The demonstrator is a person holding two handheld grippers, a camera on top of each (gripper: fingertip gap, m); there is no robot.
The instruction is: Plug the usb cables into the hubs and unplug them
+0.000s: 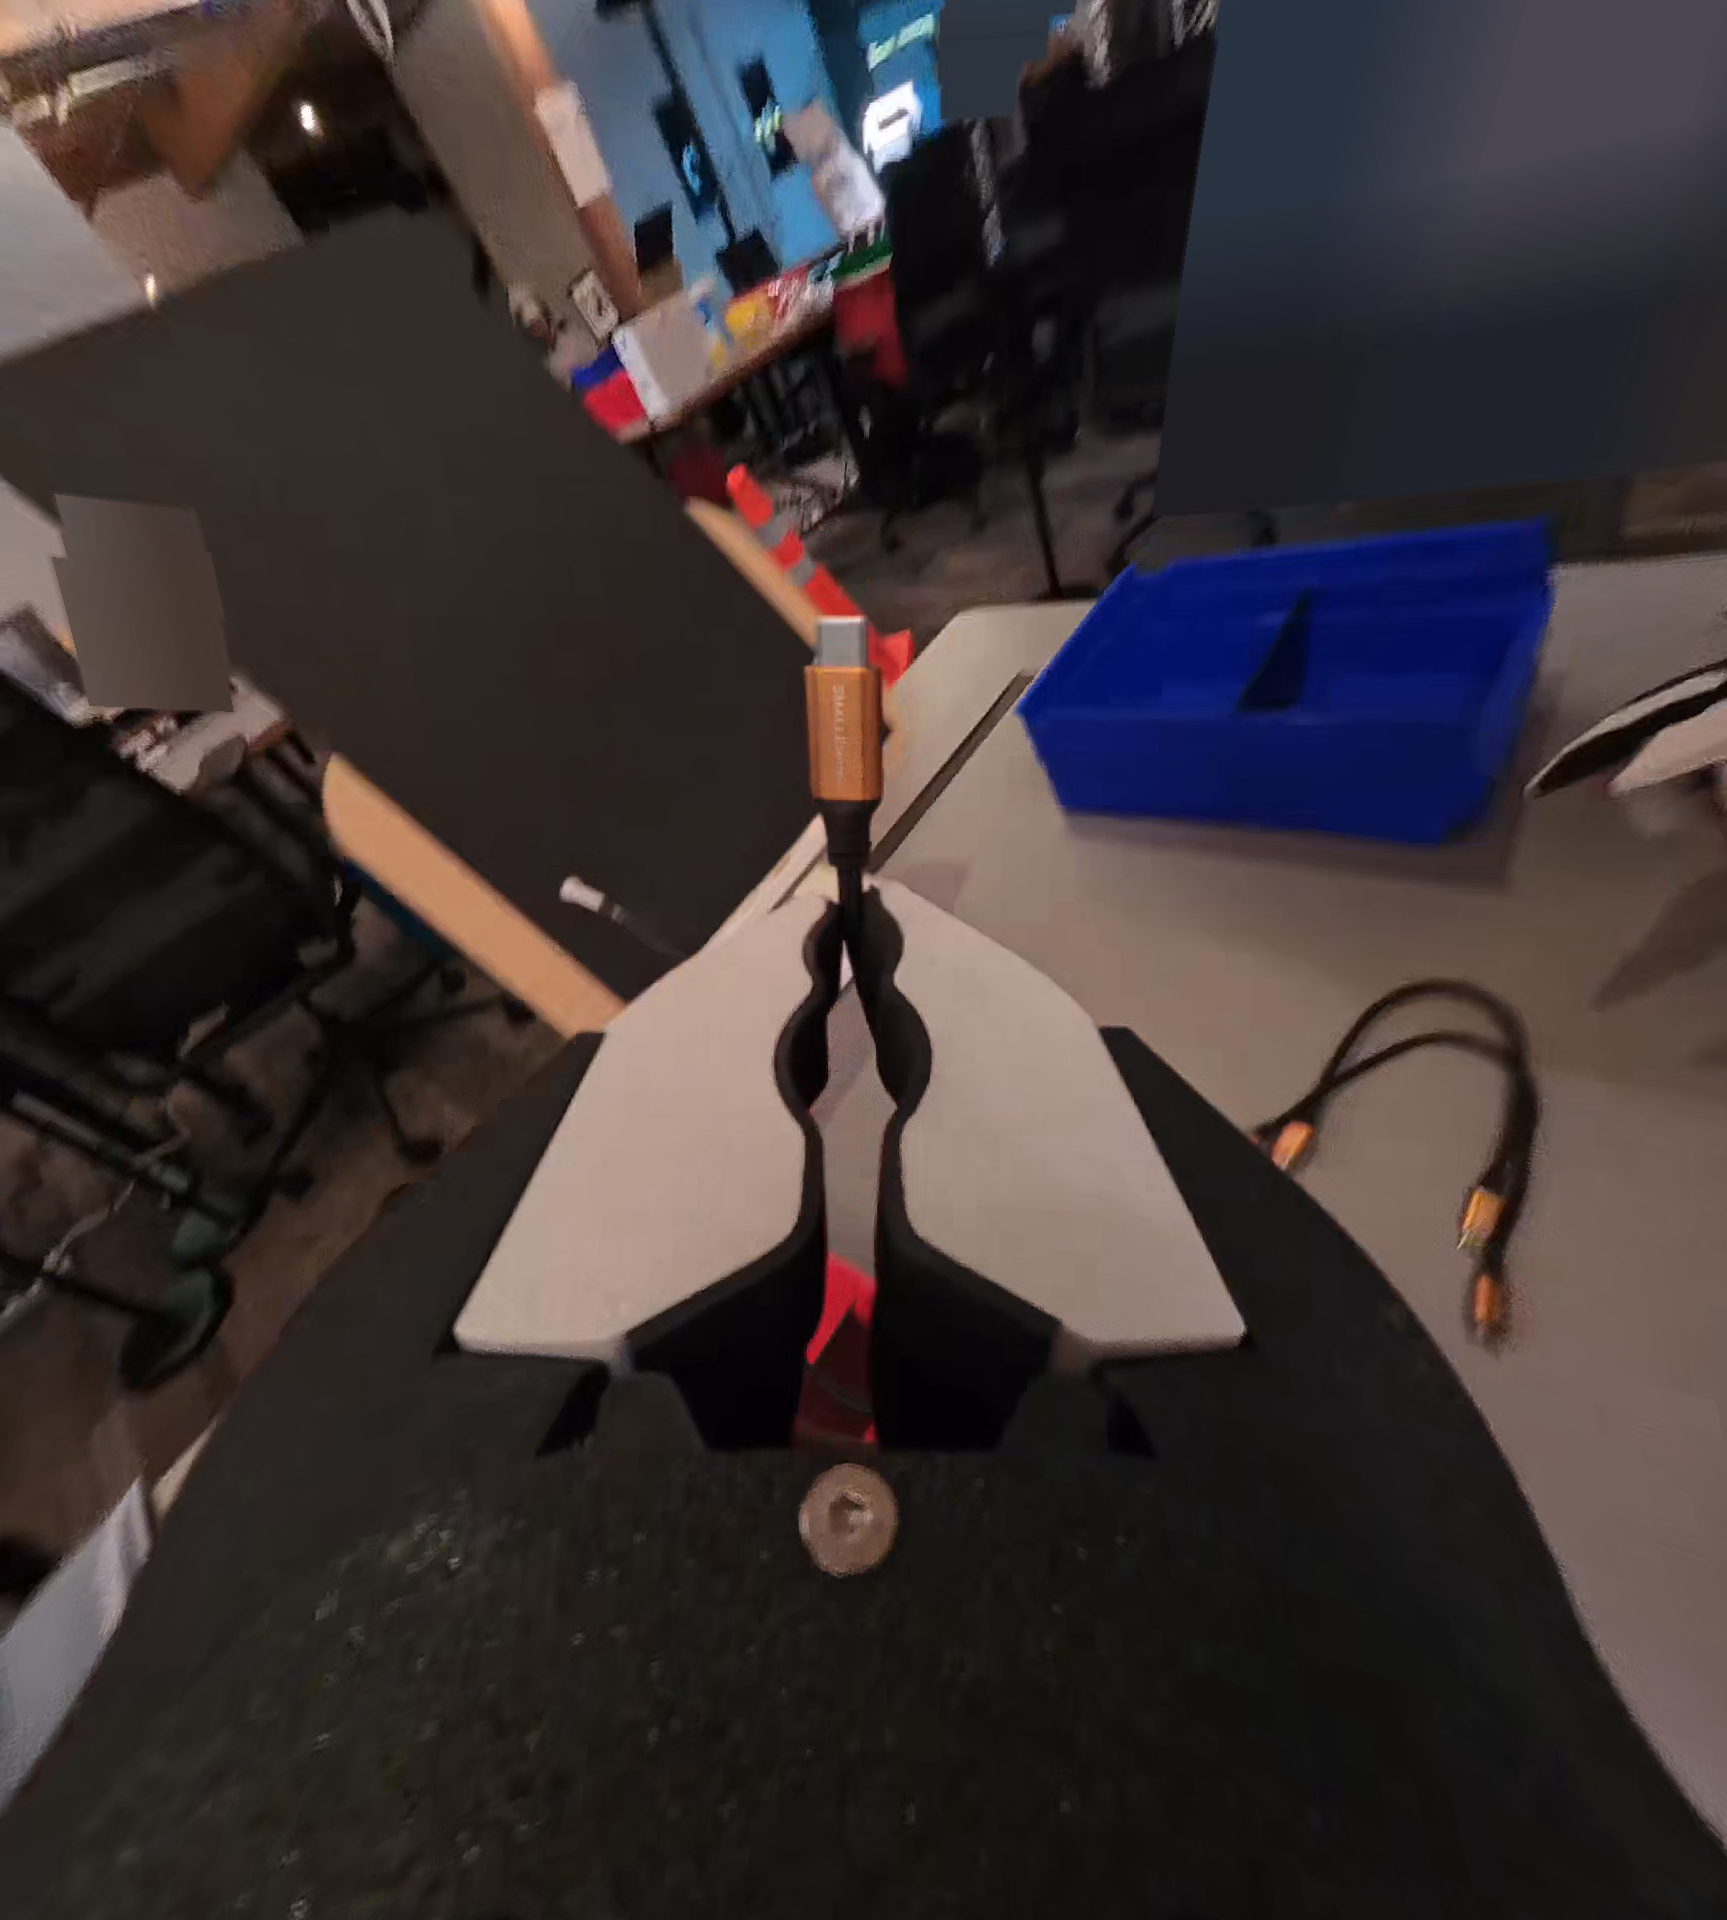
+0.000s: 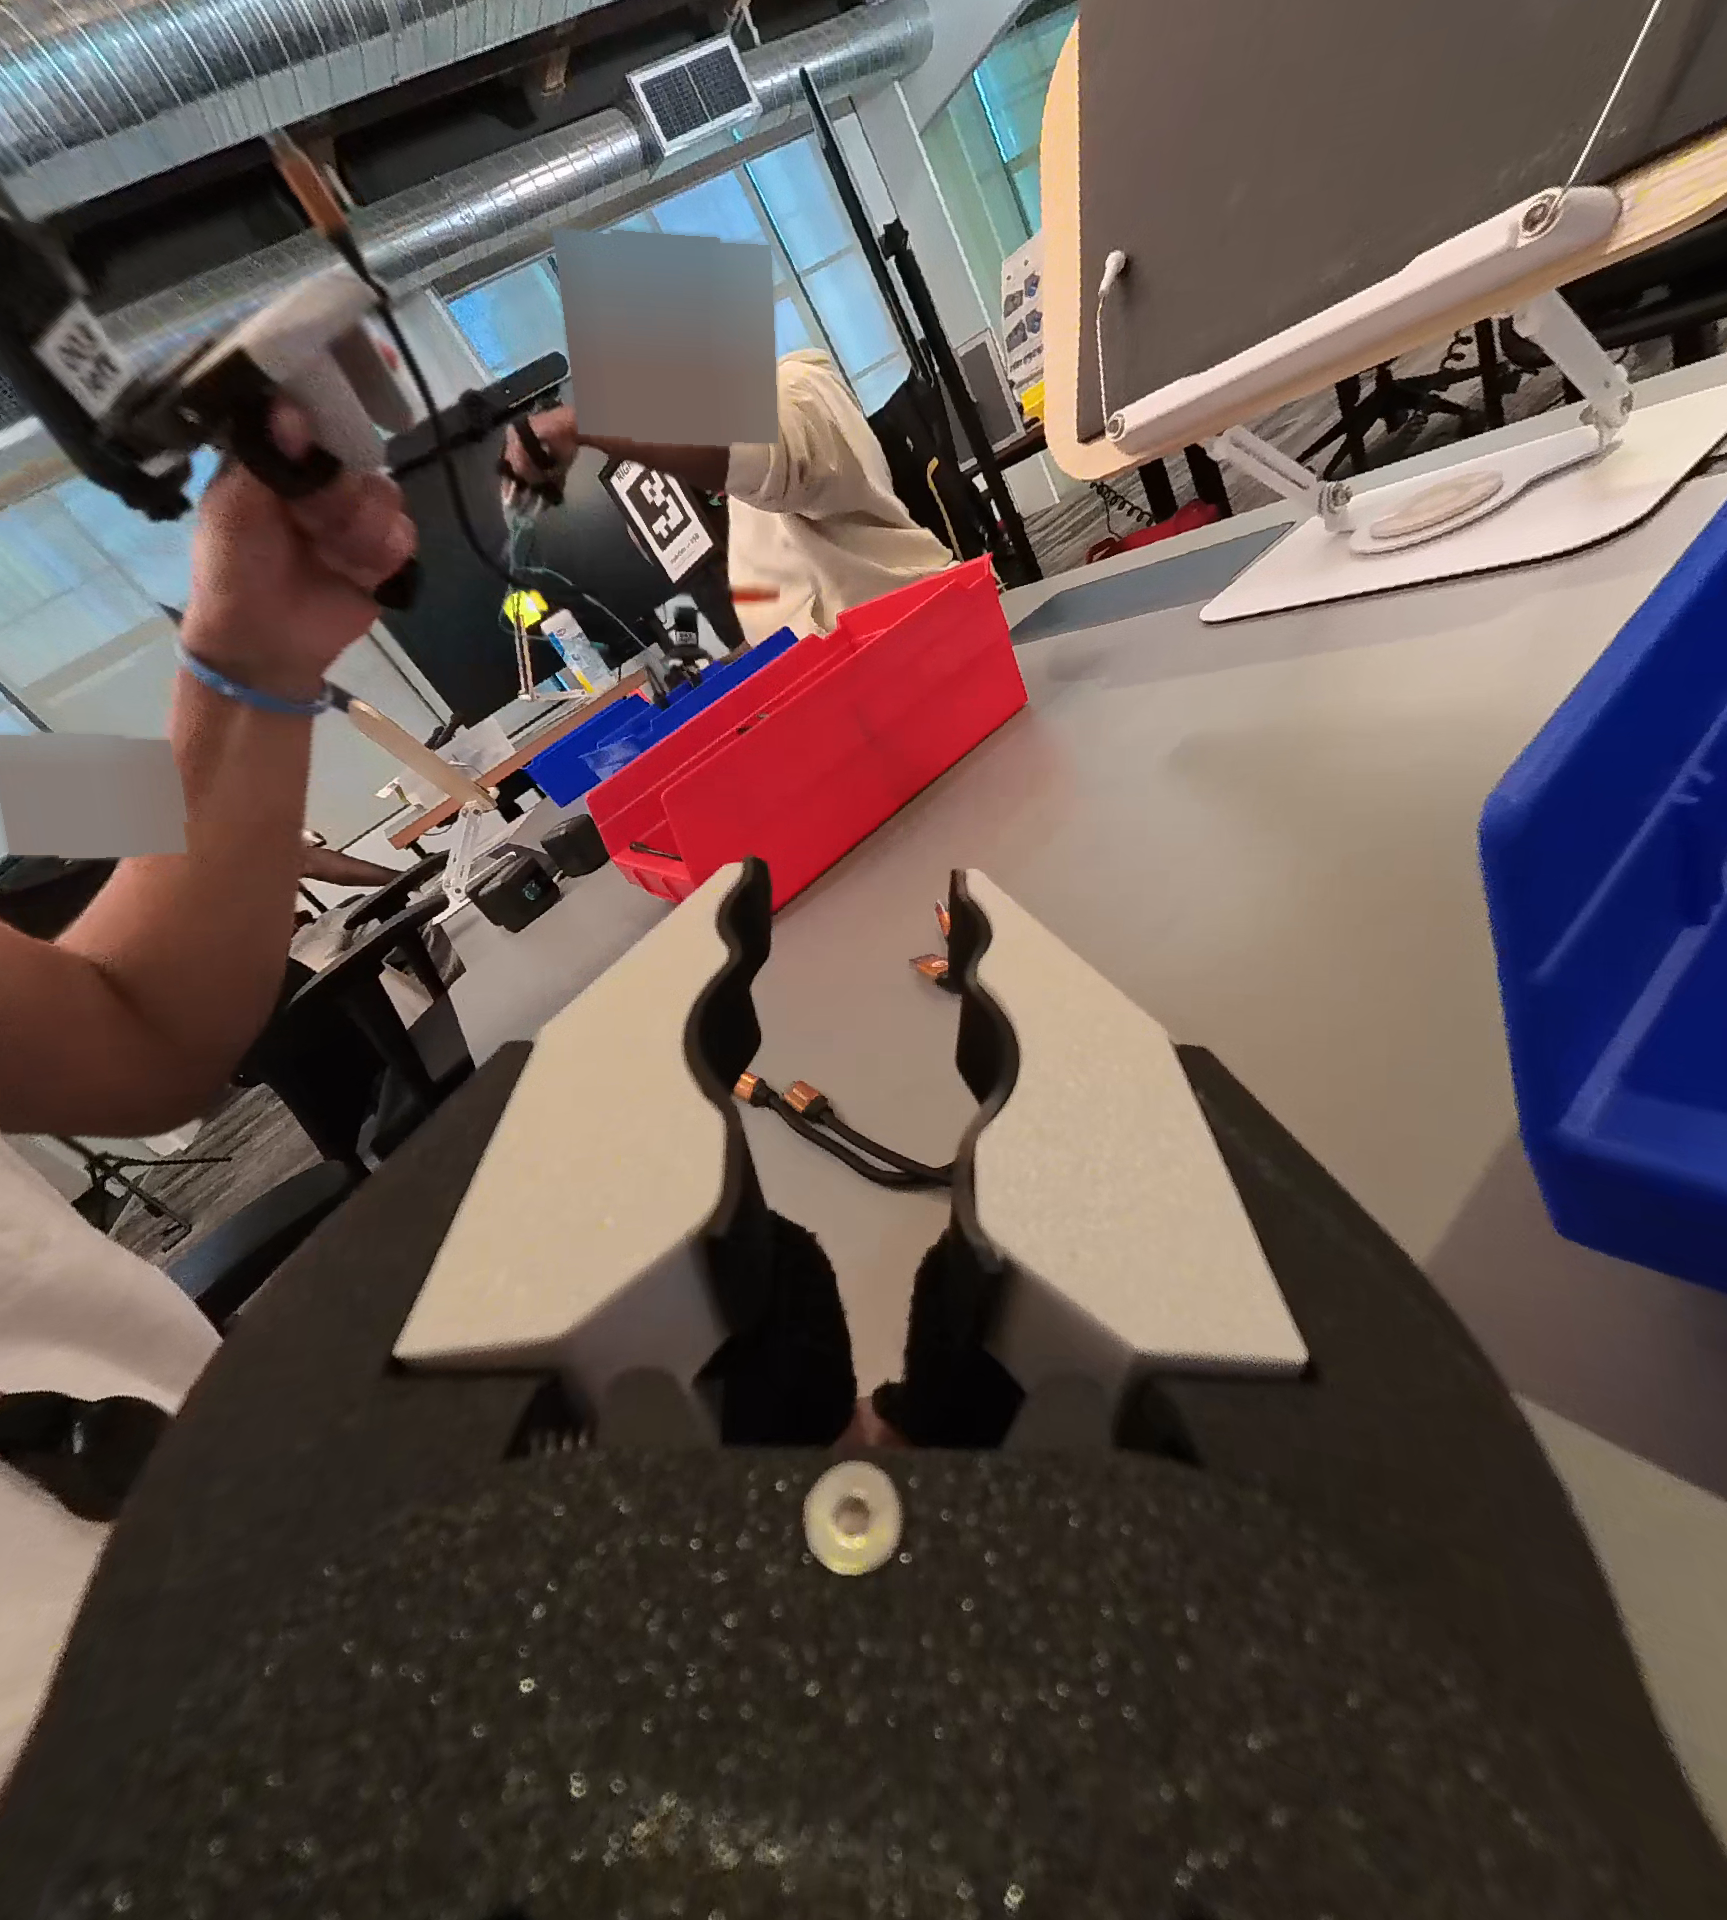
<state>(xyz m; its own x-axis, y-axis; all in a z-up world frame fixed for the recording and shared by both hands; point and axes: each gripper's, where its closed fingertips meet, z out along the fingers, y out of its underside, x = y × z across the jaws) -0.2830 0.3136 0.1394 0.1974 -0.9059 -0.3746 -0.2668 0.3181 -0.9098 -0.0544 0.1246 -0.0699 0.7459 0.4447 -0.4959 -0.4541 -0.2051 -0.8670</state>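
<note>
Left gripper: closed on a black cable, pinched near the fingertips at frame centre; the cable's orange plug with its silver tip stands upright just above the fingers, lifted clear of the table.
Right gripper: jaws apart and holding nothing, hovering above the table in the middle of its view.
Loose cables: black, with orange plugs, lying on the table between and beyond the right fingers; in the left view they sit at right of centre.
Blue bin: upper right of the left view, on the table, with nothing visible inside; its wall fills the right edge of the right view.
Red bin: centre of the right view, beyond the loose cables.
Progress: one cable is picked up and none shows in the blue bin; the red bin's inside is hidden.
</note>
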